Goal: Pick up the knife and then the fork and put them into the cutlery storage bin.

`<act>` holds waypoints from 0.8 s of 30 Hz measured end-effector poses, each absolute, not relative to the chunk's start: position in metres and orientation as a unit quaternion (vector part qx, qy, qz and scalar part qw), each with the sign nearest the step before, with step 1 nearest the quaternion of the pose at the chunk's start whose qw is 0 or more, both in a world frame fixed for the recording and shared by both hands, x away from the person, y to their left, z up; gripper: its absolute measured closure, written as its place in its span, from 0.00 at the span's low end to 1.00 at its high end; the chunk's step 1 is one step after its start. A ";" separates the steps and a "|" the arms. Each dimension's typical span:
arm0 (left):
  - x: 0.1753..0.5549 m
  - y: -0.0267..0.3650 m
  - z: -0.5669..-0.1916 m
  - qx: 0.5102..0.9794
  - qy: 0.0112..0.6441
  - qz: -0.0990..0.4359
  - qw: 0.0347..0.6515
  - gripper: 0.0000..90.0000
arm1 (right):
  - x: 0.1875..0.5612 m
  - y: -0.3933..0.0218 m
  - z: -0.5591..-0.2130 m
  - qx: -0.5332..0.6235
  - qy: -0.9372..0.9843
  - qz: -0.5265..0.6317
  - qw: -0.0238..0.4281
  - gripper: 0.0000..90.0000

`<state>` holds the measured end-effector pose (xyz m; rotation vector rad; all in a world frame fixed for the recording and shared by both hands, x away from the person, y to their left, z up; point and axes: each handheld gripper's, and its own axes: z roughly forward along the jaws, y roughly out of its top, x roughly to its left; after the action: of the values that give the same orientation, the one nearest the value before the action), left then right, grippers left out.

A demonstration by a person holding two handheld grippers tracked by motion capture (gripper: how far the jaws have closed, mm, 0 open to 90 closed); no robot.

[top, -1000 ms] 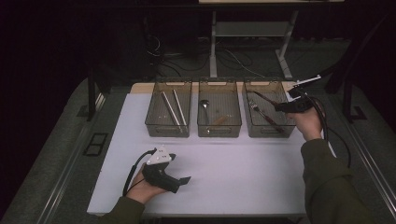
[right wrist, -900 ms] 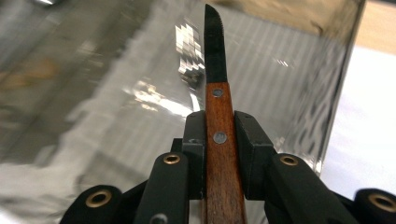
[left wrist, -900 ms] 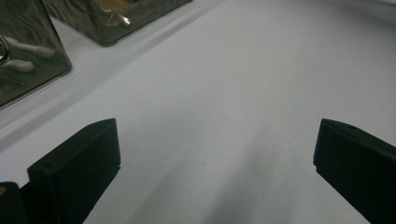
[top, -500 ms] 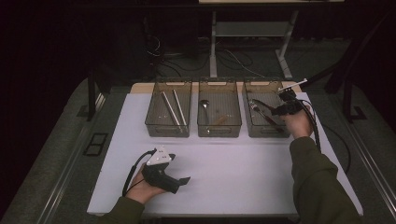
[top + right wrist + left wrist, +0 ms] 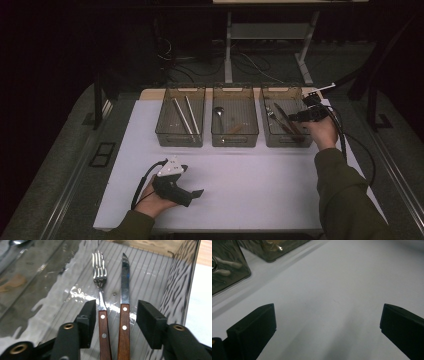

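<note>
A: Containers on the white counter (image 5: 250, 195), please.

B: Three smoky translucent plastic bins in a row at twelve o'clock on the counter. Left bin (image 5: 180, 122): two long pale metal rods (image 5: 186, 116), lying side by side. Middle bin (image 5: 235, 122): one steel spoon (image 5: 219, 113), plus a brownish piece I cannot identify. Right bin (image 5: 286, 122): one steel fork with a riveted brown wooden handle (image 5: 101, 302) and one steel knife with a riveted brown wooden handle (image 5: 124, 302).

A: How do fork and knife lie?

B: Flat on the ribbed floor of the right bin, parallel and just beside each other, tines and blade tip toward twelve o'clock in the right gripper view. The fork is at nine o'clock of the knife.

A: Right hand-held gripper (image 5: 115, 315)?

B: Over the right bin, at its three o'clock side in the high view. Its jaws have just been opening and now stand apart. Both wooden handles lie between them, the fork handle close to the left jaw, a gap beside the knife handle. The pads press on neither.

A: Left hand-held gripper (image 5: 327, 322)?

B: At seven o'clock on the counter, well apart from the bins, jaws wide apart over bare surface.
</note>
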<state>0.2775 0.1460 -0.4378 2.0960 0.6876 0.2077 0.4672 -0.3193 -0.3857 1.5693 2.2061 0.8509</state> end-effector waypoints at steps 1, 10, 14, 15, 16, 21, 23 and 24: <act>0.278 0.146 -0.438 0.845 0.278 0.084 0.448 0.00 | 0.466 -0.320 -0.384 0.545 0.769 0.299 0.151 0.50; 0.280 0.151 -0.435 0.838 0.283 0.094 0.457 0.00 | 0.446 -0.318 -0.374 0.505 0.781 0.339 0.141 0.35; 0.280 0.153 -0.434 0.833 0.288 0.092 0.463 0.00 | 0.433 -0.313 -0.369 0.480 0.785 0.361 0.151 0.29; 0.279 0.153 -0.434 0.832 0.290 0.090 0.465 0.00 | 0.430 -0.311 -0.369 0.476 0.785 0.366 0.152 0.26; 0.279 0.154 -0.434 0.830 0.291 0.089 0.468 0.00 | 0.427 -0.310 -0.369 0.473 0.784 0.370 0.155 0.22; 0.278 0.155 -0.432 0.828 0.289 0.090 0.473 0.00 | 0.407 -0.303 -0.370 0.458 0.785 0.388 0.152 0.16; 0.278 0.155 -0.432 0.828 0.289 0.091 0.472 0.00 | 0.397 -0.300 -0.371 0.450 0.786 0.393 0.155 0.15; 0.278 0.155 -0.432 0.828 0.289 0.091 0.472 0.00 | 0.392 -0.299 -0.372 0.449 0.785 0.396 0.157 0.15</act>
<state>0.2777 0.1553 -0.4318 2.0262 0.7081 0.2216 0.3922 -0.2991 -0.3722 1.2856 2.2478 1.1330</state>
